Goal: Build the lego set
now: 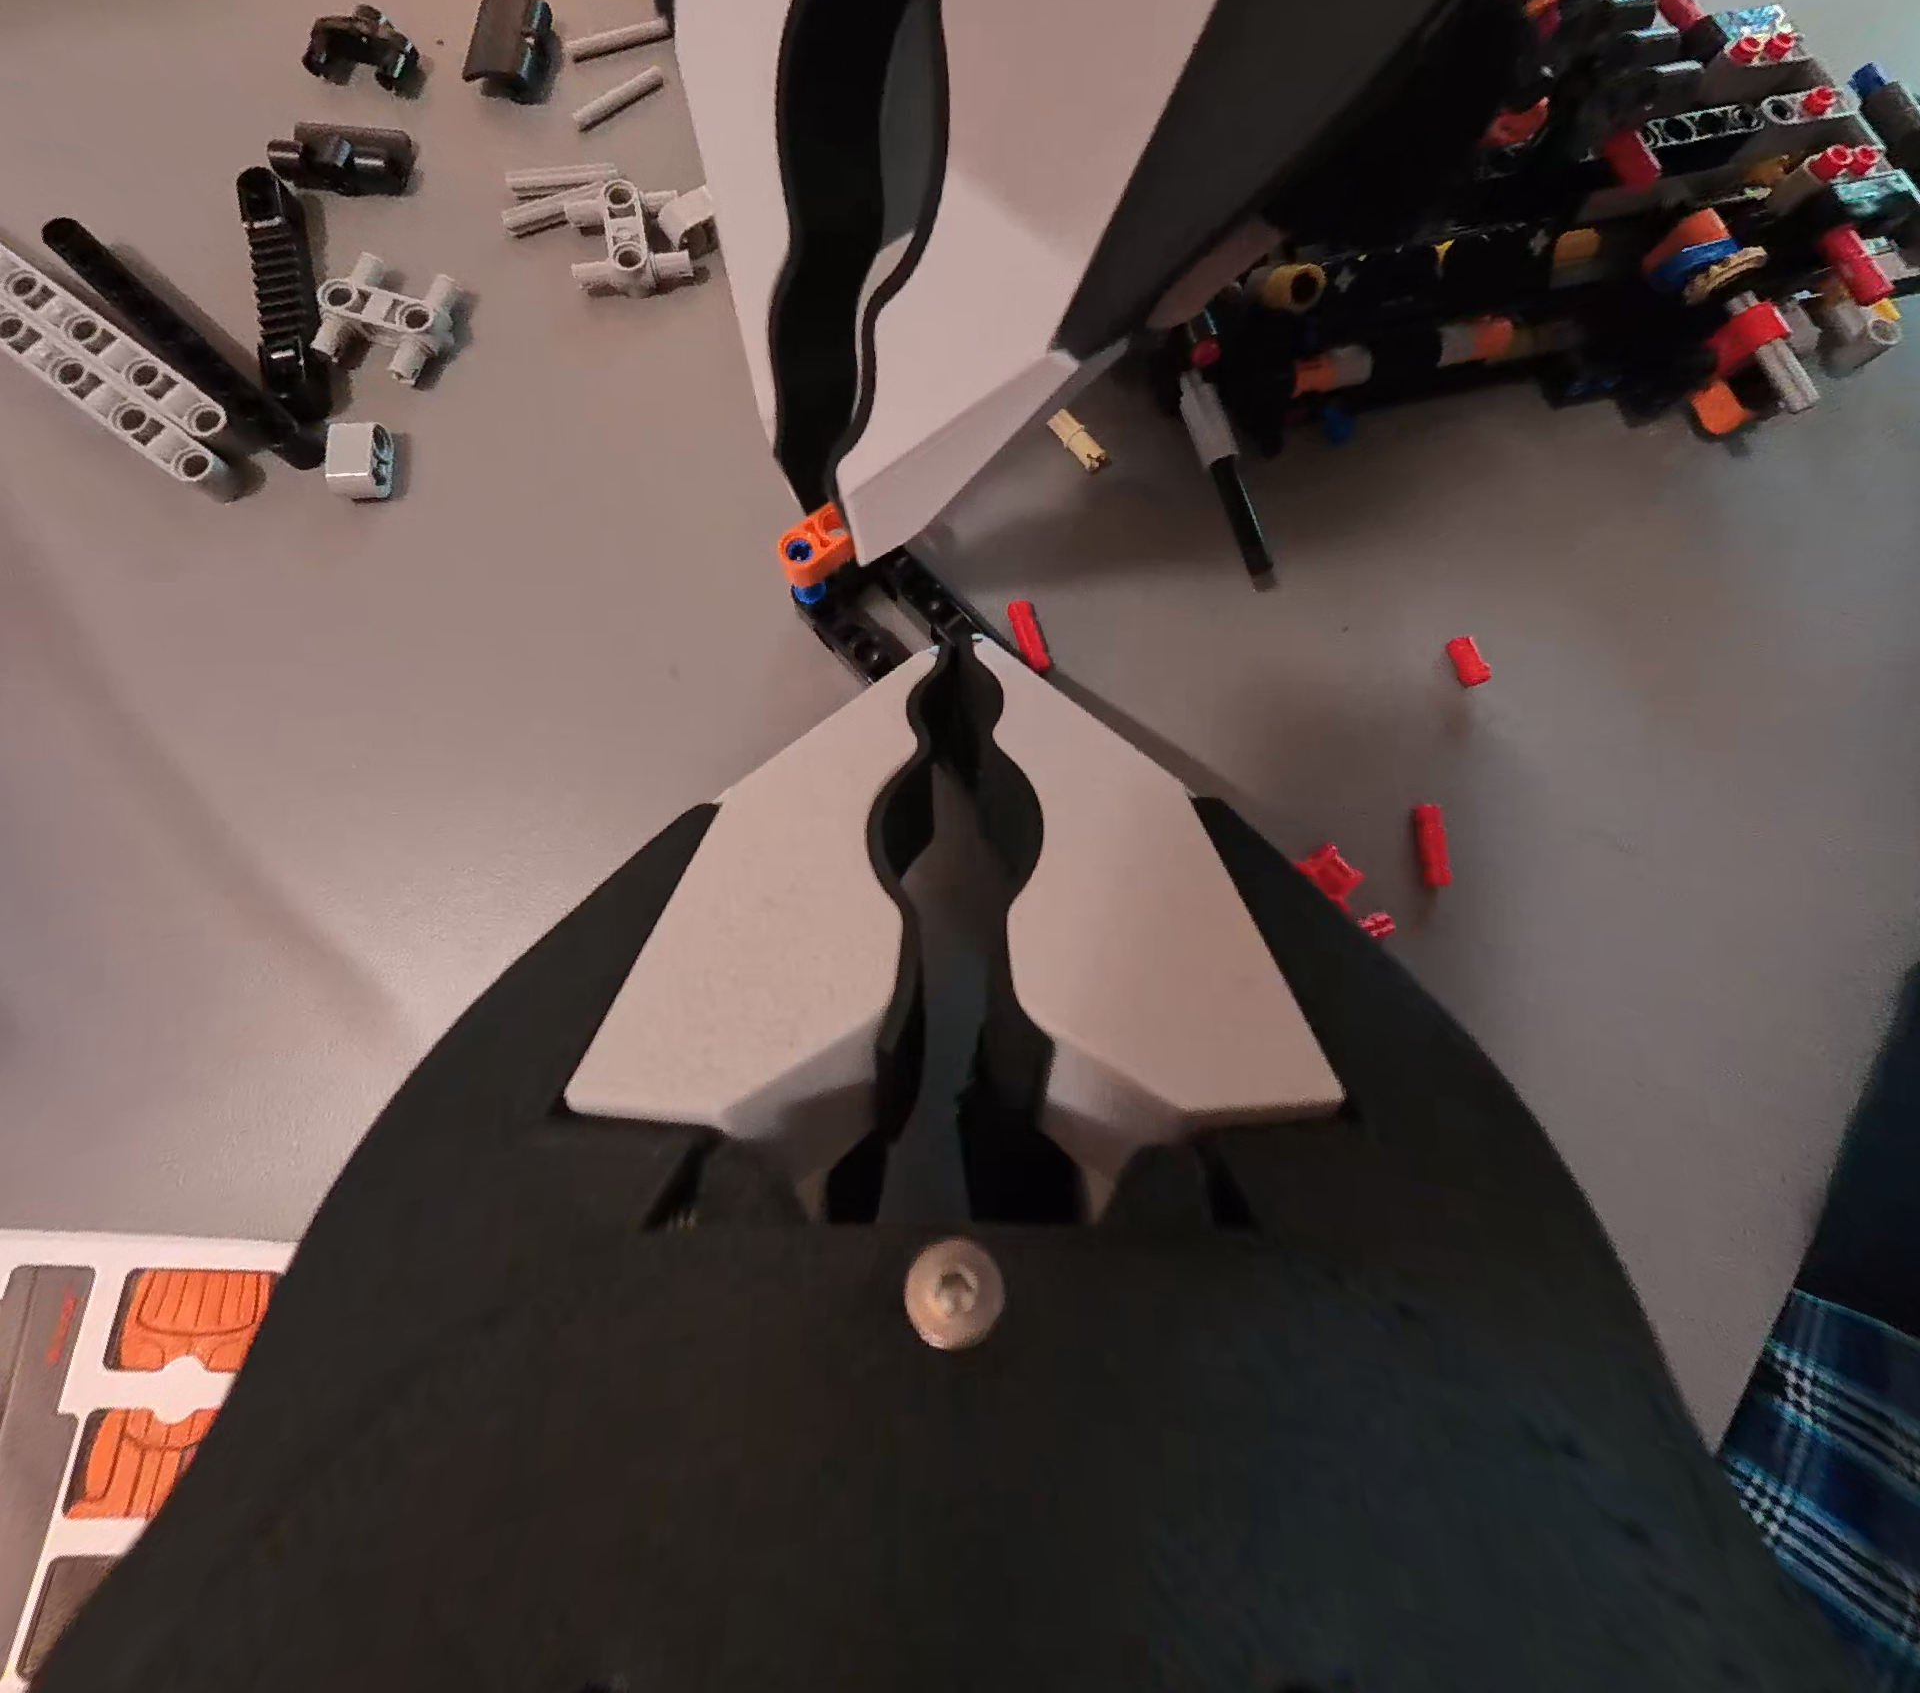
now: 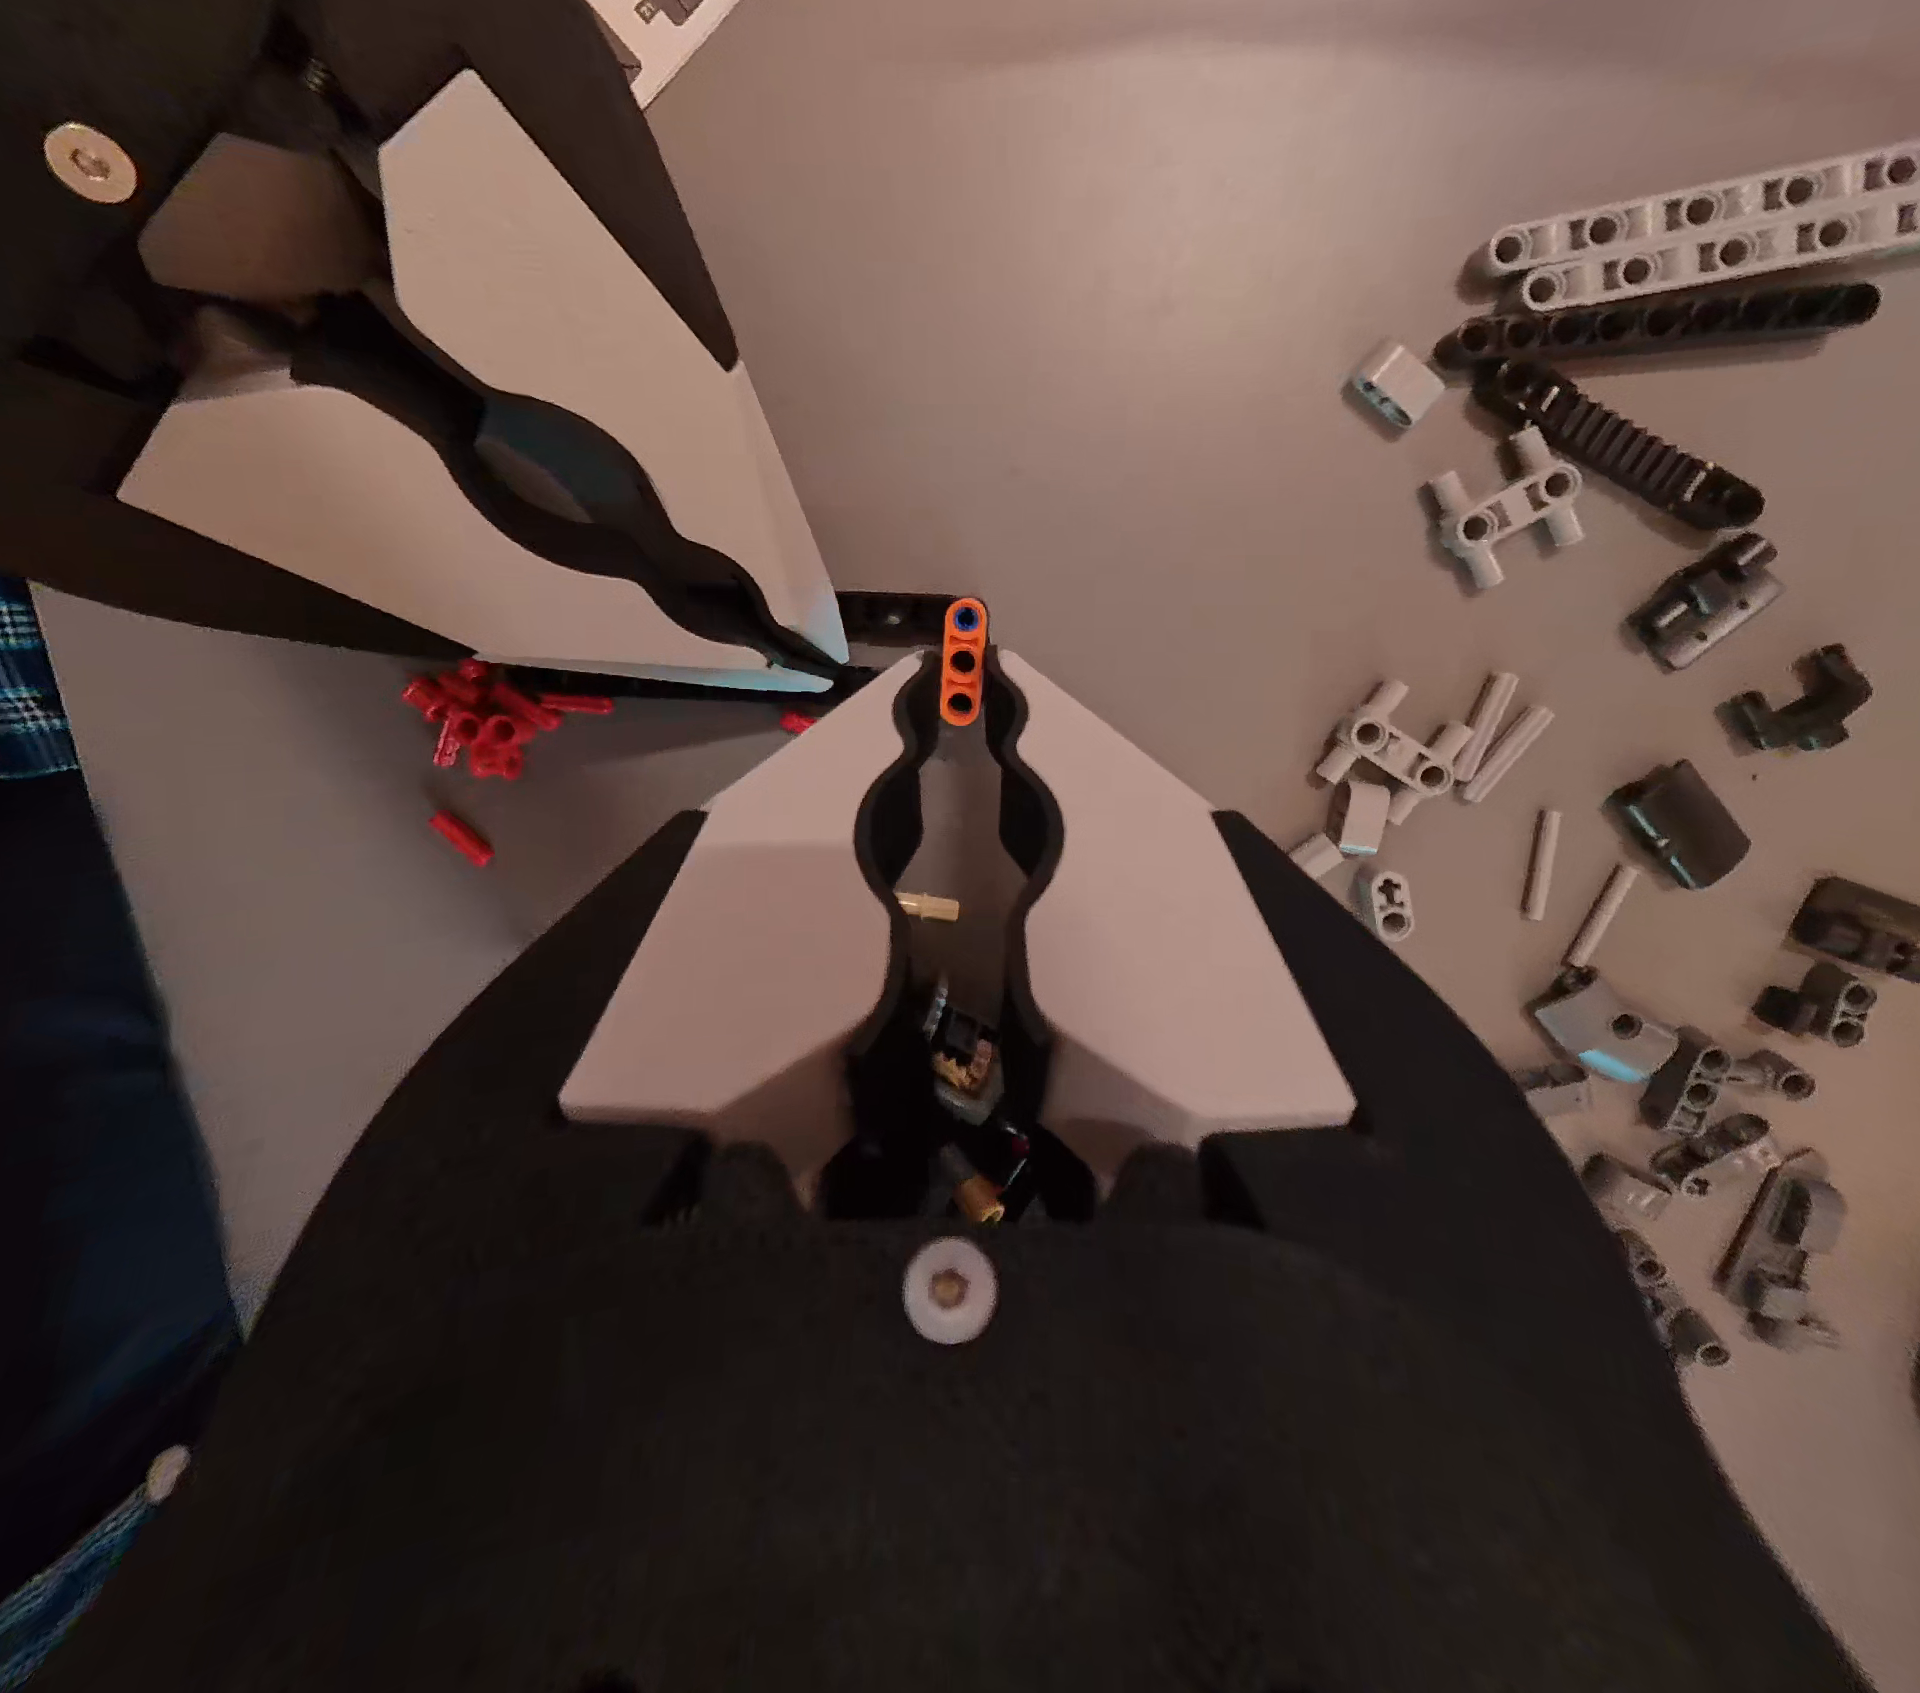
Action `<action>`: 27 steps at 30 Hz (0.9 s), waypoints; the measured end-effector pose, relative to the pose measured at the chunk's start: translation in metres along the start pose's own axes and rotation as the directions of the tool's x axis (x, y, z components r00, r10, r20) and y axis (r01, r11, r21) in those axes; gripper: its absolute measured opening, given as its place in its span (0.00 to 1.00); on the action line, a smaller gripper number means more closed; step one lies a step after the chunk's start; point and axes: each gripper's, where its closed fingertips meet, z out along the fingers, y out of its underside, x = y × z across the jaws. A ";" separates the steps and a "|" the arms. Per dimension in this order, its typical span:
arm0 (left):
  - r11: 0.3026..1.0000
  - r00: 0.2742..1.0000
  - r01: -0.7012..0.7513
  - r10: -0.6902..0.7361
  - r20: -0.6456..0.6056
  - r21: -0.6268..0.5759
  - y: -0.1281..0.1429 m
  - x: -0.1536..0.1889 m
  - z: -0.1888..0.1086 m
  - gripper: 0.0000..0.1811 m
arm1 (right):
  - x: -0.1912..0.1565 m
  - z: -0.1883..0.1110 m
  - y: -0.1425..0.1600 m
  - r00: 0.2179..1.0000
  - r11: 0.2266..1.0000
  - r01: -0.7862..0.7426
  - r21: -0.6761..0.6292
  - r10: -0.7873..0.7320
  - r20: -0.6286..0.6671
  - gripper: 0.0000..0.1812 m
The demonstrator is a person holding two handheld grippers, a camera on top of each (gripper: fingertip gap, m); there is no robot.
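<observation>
**Two grippers meet over a small black and orange piece**

The grey desk (image 1: 520, 760) carries everything. At its far right stands the large part-built model (image 1: 1621, 241), black with red, orange and grey parts. Loose grey and black pieces (image 2: 1621, 500) lie scattered to one side, and a sticker sheet (image 1: 114, 1394) sits at the desk edge.

The left gripper (image 1: 951, 656) has its fingers together, clamped on the black beam assembly (image 1: 883, 615), which juts just beyond their tips. The right gripper (image 2: 961, 677) has its fingers closed on the orange three-hole beam (image 2: 962, 661); its far end, with a blue pin, touches the black assembly.

Small red pins (image 1: 1467, 661) lie loose nearby.
</observation>
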 end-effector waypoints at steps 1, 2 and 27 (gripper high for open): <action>1.000 1.000 -0.001 0.001 0.000 0.000 0.000 0.000 0.000 0.00 | 0.000 0.001 0.000 1.000 1.000 0.013 -0.002 -0.013 -0.001 0.03; 1.000 1.000 0.000 0.000 -0.005 0.001 0.000 0.001 0.000 0.00 | 0.000 0.001 0.000 1.000 1.000 0.022 -0.006 -0.022 0.003 0.03; 0.999 0.999 -0.044 0.044 -0.022 0.003 0.002 0.002 0.001 0.00 | 0.000 0.006 0.002 0.980 0.968 0.164 -0.191 -0.139 0.139 0.03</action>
